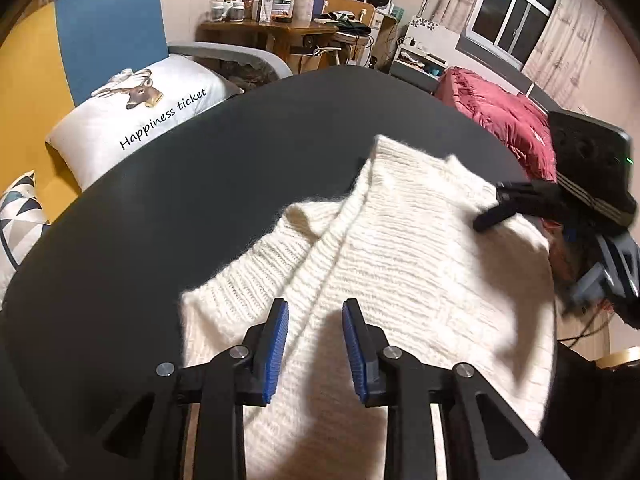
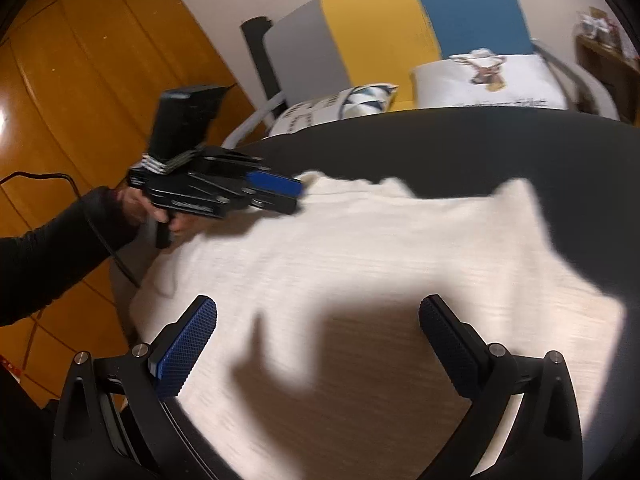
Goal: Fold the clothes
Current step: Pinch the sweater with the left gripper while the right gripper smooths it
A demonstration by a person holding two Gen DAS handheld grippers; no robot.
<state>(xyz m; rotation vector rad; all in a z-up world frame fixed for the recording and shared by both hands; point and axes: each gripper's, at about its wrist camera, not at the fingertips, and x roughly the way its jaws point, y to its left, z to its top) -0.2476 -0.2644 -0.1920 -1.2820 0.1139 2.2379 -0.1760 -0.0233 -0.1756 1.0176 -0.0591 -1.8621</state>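
A white knitted sweater [image 1: 400,248] lies partly folded on a dark round table [image 1: 200,184], with a sleeve laid across its body. My left gripper [image 1: 316,312] hovers over the sweater's near edge. Its blue pads stand a little apart with nothing between them. From the right wrist view the left gripper [image 2: 298,196] sits at the sweater's [image 2: 400,240] far left corner, held by a hand in a black sleeve. My right gripper [image 2: 318,308] is wide open above the cloth, gripping nothing. In the left wrist view the right gripper [image 1: 490,208] is over the sweater's right edge.
A white deer-print pillow [image 1: 140,112] and a patterned cushion [image 1: 20,216] lie beyond the table [image 2: 480,140], against a blue and yellow headboard. A red quilt [image 1: 500,116] is heaped at the right. A cluttered wooden desk [image 1: 272,32] stands behind. Orange wooden panels [image 2: 80,80] are on the left.
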